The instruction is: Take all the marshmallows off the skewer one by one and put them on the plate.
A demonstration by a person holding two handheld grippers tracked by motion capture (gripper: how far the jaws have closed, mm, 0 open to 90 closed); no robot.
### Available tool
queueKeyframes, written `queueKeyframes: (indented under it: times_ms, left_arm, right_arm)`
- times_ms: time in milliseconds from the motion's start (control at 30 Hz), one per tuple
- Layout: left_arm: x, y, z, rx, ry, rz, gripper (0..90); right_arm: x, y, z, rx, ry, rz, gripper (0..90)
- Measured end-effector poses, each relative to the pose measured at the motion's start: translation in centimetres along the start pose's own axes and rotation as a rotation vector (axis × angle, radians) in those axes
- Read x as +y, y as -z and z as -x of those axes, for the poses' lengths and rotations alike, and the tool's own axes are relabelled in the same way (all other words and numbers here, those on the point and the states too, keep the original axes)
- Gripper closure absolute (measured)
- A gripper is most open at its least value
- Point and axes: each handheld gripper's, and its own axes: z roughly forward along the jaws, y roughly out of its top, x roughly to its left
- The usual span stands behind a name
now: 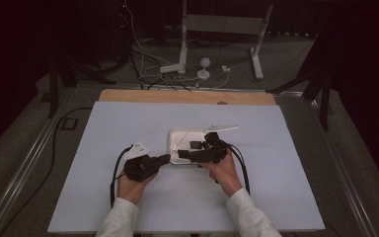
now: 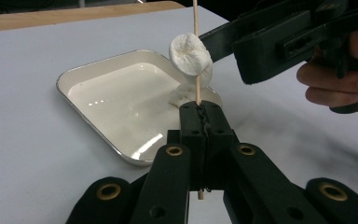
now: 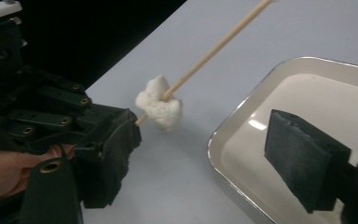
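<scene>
My left gripper (image 2: pixel 200 112) is shut on the lower end of a thin wooden skewer (image 2: pixel 196 18) that stands upright. A lumpy white marshmallow (image 2: pixel 189 54) is speared on it just above the jaws. In the high view the left gripper (image 1: pixel 166 159) sits at the near left corner of a white tray (image 1: pixel 177 136). My right gripper (image 1: pixel 181 154) is open and reaches in from the right. One of its fingers (image 2: pixel 226 39) is against the marshmallow's side. In the right gripper view the marshmallow (image 3: pixel 159 108) hangs left of the tray rim (image 3: pixel 223 130), and a pad (image 3: pixel 303 158) stands over the tray.
The tray lies mid-table on a pale sheet (image 1: pixel 103 197), and what shows of its floor (image 2: pixel 121 102) is glossy and bare. A wooden strip (image 1: pixel 187 97) borders the table's far side. Beyond it, cables and a white stand (image 1: pixel 182 59) sit on the floor.
</scene>
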Motion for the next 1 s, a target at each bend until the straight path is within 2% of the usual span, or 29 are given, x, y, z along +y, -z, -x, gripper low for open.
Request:
queueKeyframes:
  times_ms: [133, 367, 500, 700, 833, 867, 900, 1000]
  left_arm:
    - [0.0, 0.0, 0.0, -0.003, 0.003, 0.004, 90.0]
    - [0.0, 0.0, 0.0, -0.005, 0.004, 0.007, 90.0]
    - [0.0, 0.0, 0.0, -0.005, 0.005, 0.011, 90.0]
    - [0.0, 0.0, 0.0, -0.011, 0.007, 0.019, 90.0]
    - [0.0, 0.0, 0.1, -0.024, 0.005, 0.032, 90.0]
    - [0.0, 0.0, 0.1, -0.029, 0.006, 0.034, 90.0]
    - [0.0, 0.0, 0.1, -0.034, 0.006, 0.036, 90.0]
    - [-0.1, -0.1, 0.2, -0.043, 0.008, 0.044, 90.0]
  right_arm:
    - [-0.1, -0.3, -0.4, 0.031, 0.009, -0.004, 30.9]
    - [-0.1, -0.5, -0.6, 0.054, 0.025, -0.005, 36.7]
    - [-0.2, -0.6, -0.8, 0.064, 0.021, -0.011, 38.3]
    - [-0.2, -0.9, -0.9, 0.094, 0.014, -0.019, 46.8]
    - [-0.2, -1.1, -0.8, 0.117, -0.006, -0.017, 53.1]
    - [-0.2, -1.2, -0.6, 0.140, -0.033, -0.009, 56.7]
    - [-0.2, -1.2, -0.6, 0.140, -0.033, -0.009, 56.7]
    - [-0.2, -1.2, -0.4, 0.164, -0.072, 0.009, 64.7]
